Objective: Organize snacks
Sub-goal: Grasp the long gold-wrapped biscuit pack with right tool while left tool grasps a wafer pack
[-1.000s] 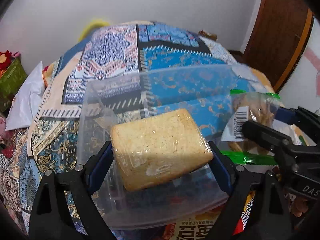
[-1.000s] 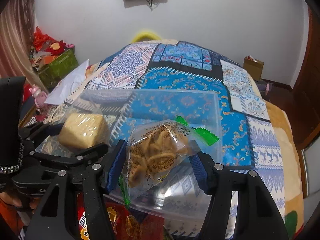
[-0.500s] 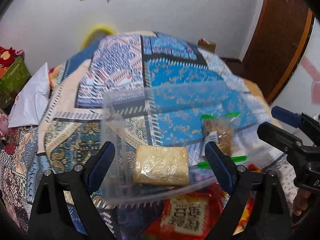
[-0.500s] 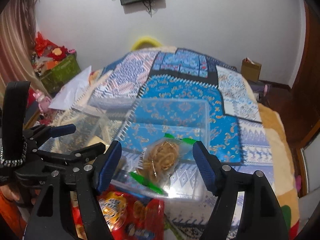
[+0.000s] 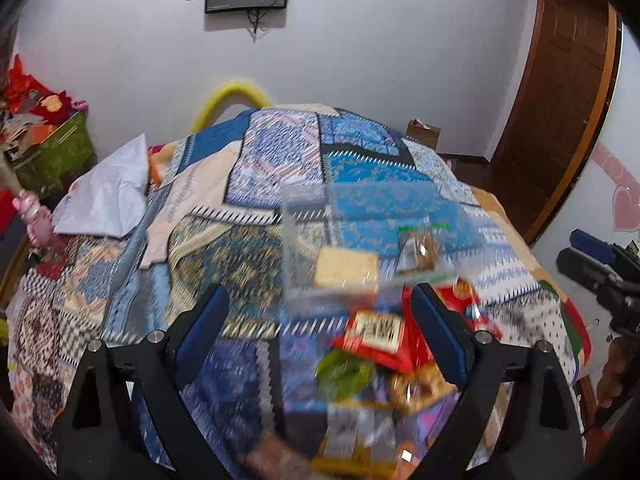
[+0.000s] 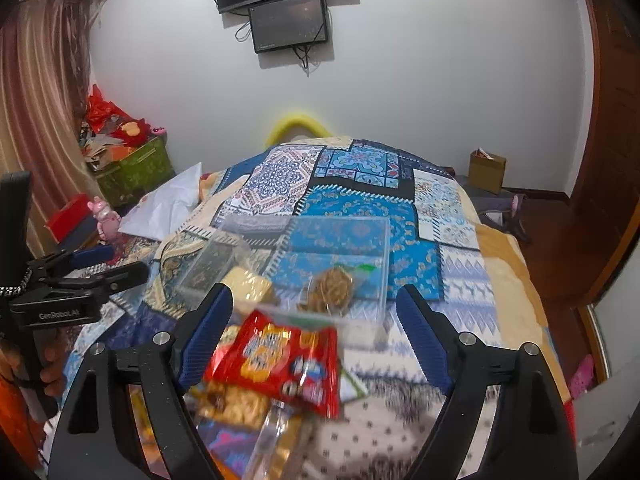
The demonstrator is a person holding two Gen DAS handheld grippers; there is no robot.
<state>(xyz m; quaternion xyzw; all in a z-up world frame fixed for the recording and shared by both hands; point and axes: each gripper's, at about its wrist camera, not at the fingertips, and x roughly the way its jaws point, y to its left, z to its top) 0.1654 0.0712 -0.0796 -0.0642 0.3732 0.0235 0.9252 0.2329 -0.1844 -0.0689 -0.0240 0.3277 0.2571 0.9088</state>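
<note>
A clear plastic box (image 5: 304,248) (image 6: 383,264) sits on the patterned bedspread. Inside it lie a wrapped tan cake (image 5: 346,268) (image 6: 248,284) at the left and a clear bag of brown cookies (image 5: 420,246) (image 6: 332,288) with green edges at the right. My left gripper (image 5: 320,326) (image 6: 120,264) hovers open above and short of the box, holding nothing. The jaws of my right gripper (image 6: 316,334) (image 5: 570,248) are opening, with nothing pressed between them. A red snack packet (image 6: 280,360) (image 5: 380,332) lies on the bed below both grippers, in front of the box.
More loose snack packets (image 6: 236,400) are piled at the near edge of the bed. A white bag (image 5: 104,196) lies at the bed's left, beside a green box (image 6: 136,168) and a pink toy (image 6: 105,216). A cardboard box (image 6: 486,170) stands on the floor at the right.
The left gripper released the cake and the right gripper released the cookie bag; both now lie in the box. Both grippers pulled back and up, and the right jaws widened.
</note>
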